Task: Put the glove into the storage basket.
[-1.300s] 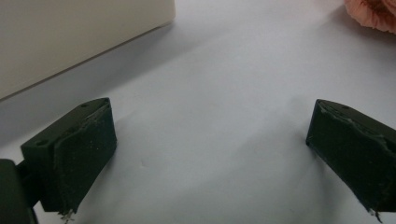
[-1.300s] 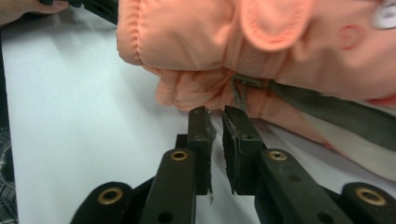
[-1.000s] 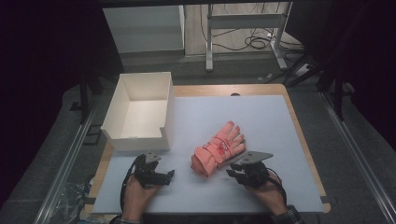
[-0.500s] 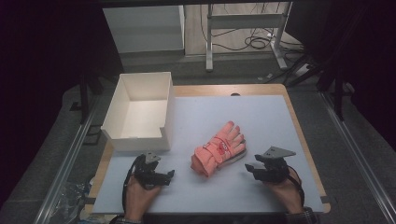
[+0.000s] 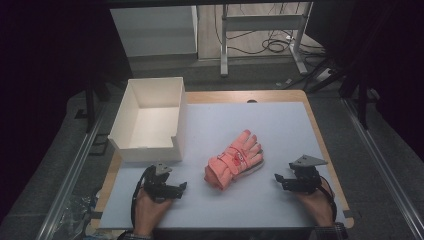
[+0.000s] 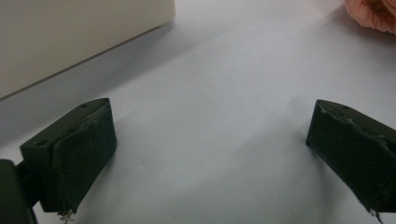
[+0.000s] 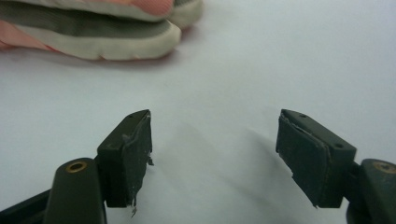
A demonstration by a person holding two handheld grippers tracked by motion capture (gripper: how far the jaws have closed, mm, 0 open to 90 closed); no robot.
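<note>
pink knit gloves (image 5: 234,160), bundled as a pair with a strap round the middle, lie near the centre of the desk (image 5: 280,125), fingers pointing toward 1 o'clock and the cuff end toward 7 o'clock. we hold our right tool (image 5: 281,180) well apart from the bundle, at about 4 o'clock from it; its jaws have just been opening and now stand wide with nothing between them, so we judge the bundle to be set down and let go. our left tool (image 5: 181,187) rests at about 8 o'clock from the gloves, released as well, its pads (image 6: 84,149) bare over the white surface. the white box (image 5: 145,145) sits at 10 o'clock, open-topped and looking empty, likely the place meant for the gloves. in the right gripper view the gloves are cut off at the top edge, and whether the strap is tied or merely wrapped we cannot tell.
</note>
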